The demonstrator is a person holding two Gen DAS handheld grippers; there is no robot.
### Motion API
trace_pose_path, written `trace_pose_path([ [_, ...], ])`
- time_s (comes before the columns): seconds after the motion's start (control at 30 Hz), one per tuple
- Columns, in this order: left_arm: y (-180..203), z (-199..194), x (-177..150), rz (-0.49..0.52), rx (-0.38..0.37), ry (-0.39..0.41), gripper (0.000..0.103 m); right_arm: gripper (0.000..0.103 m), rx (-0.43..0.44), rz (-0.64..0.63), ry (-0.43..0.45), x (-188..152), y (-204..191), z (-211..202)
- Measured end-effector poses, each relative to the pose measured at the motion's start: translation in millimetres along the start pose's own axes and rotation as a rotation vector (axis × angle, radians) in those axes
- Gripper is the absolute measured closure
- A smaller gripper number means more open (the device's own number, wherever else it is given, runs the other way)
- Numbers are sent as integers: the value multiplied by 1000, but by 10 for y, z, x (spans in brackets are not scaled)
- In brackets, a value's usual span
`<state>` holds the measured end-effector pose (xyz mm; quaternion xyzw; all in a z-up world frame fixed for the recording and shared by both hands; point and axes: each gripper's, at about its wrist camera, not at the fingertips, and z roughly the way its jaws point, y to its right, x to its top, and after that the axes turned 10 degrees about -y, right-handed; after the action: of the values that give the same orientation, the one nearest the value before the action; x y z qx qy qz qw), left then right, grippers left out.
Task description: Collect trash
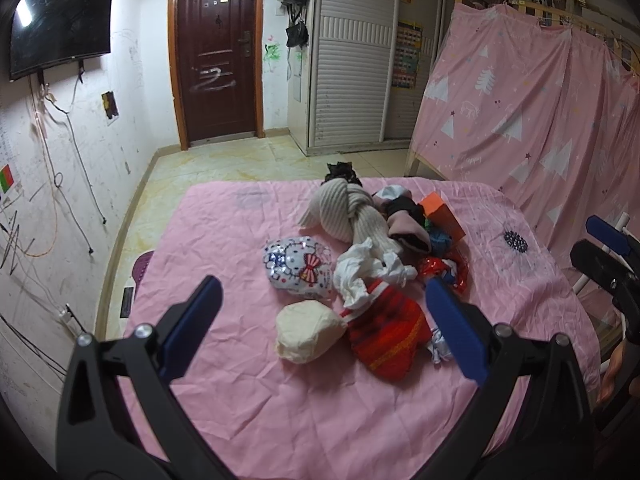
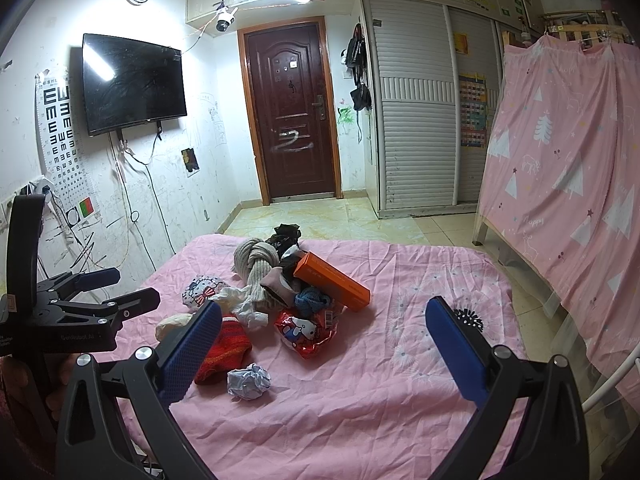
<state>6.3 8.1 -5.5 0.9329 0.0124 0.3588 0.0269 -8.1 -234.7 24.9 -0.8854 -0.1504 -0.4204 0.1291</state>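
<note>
A pile lies on the pink bed sheet (image 1: 248,400). Its trash includes crumpled white tissue (image 1: 368,270), a red foil wrapper (image 2: 308,330), a crumpled bluish paper ball (image 2: 249,381) and an orange box (image 2: 332,286). Mixed in are a red knitted piece (image 1: 384,332), a cream wad (image 1: 308,334), a Hello Kitty pouch (image 1: 298,266) and a knotted beige scarf (image 1: 348,216). My left gripper (image 1: 324,312) is open above the bed, short of the cream wad and the red knit. My right gripper (image 2: 324,340) is open too, with the paper ball just left of its centre and nothing held.
A pink curtain (image 2: 568,200) over a wooden bed frame stands to the right. A brown door (image 2: 292,120) and a slatted wardrobe (image 2: 416,120) are at the back, a TV (image 2: 132,84) and loose cables on the left wall. Tiled floor lies beyond the bed.
</note>
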Motion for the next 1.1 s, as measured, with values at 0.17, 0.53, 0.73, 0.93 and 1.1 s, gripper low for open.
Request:
trace_pose_path([
  [0.17, 4, 2, -3, 2, 0, 1, 6, 8, 1, 0, -1, -3, -4, 0],
  [0.53, 0, 33, -17, -1, -7, -19, 6, 8, 4, -2, -18, -13, 4, 40],
  [0.73, -46, 287, -106, 7, -79, -121, 6, 8, 13, -11, -93, -98, 27, 314],
  [0.93, -60, 508, -162, 30, -124, -195, 9, 8, 30, -13, -153, -153, 111, 606],
  [1.1, -91, 594, -147, 59, -100, -216, 17, 8, 61, -27, -196, -153, 127, 815],
])
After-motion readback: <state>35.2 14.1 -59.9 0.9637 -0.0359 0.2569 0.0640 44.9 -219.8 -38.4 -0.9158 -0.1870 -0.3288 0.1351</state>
